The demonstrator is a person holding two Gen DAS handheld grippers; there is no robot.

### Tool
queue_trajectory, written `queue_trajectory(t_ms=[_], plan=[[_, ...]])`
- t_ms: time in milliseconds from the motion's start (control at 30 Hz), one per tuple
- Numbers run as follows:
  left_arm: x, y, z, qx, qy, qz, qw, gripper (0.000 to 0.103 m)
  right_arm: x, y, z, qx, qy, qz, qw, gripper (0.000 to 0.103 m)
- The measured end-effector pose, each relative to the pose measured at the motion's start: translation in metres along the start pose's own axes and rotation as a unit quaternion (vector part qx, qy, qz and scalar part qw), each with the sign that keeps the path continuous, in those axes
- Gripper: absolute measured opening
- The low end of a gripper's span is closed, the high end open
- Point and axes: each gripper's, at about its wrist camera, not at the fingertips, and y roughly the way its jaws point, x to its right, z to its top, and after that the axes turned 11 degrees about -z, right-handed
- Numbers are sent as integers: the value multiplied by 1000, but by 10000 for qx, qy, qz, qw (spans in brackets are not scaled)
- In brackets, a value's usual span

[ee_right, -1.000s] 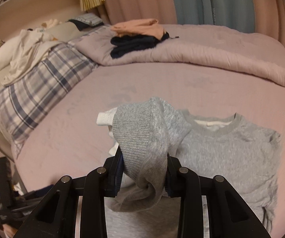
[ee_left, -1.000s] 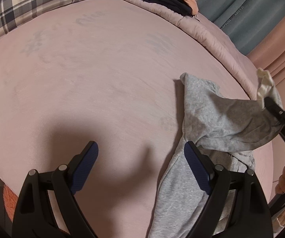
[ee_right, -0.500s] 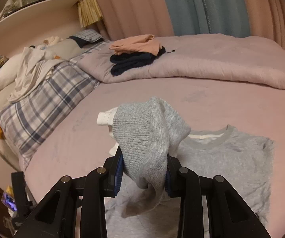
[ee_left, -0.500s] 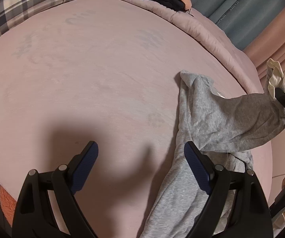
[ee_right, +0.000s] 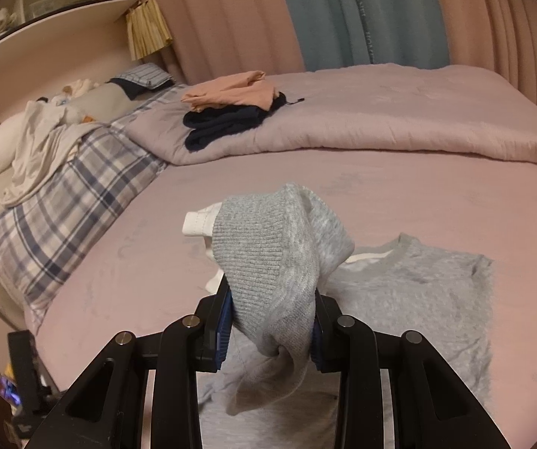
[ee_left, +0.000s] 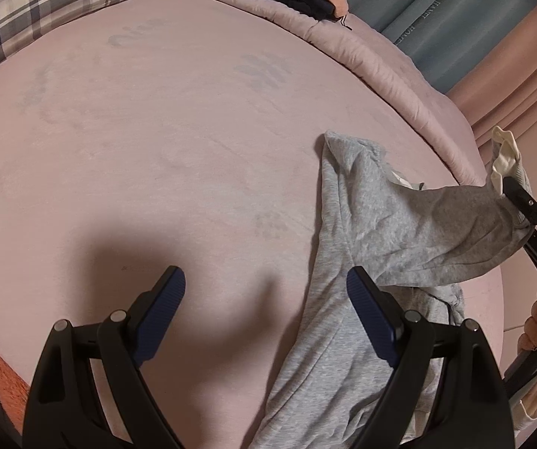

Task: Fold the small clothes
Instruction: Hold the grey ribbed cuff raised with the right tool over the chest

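- Left wrist view: my left gripper (ee_left: pixel 264 299) hangs wide apart and holds nothing above the pink bed (ee_left: pixel 178 142). The grey sweatshirt (ee_left: pixel 358 224) lies near the bed's right edge, its sleeve (ee_left: pixel 455 228) raised toward my right gripper (ee_left: pixel 513 191).
- Right wrist view: my right gripper (ee_right: pixel 272 327) is clamped on the sleeve's ribbed cuff (ee_right: pixel 253 247); the sweatshirt body (ee_right: pixel 429 299) lies flat on the bed. Folded clothes (ee_right: pixel 231 112) sit on the comforter (ee_right: pixel 380 119) at the far edge.

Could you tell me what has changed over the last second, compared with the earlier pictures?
The right gripper, still shut on the grey sweater's sleeve, has lifted it higher, pulling it off the bed. The left gripper stays open and empty.
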Motion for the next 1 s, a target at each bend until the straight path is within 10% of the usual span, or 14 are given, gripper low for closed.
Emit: queue_trajectory(t_ms=[1000], plan=[[-3, -4, 12, 16, -9, -106, 9999, 88, 21, -3, -8, 22, -16, -600, 9982, 35]])
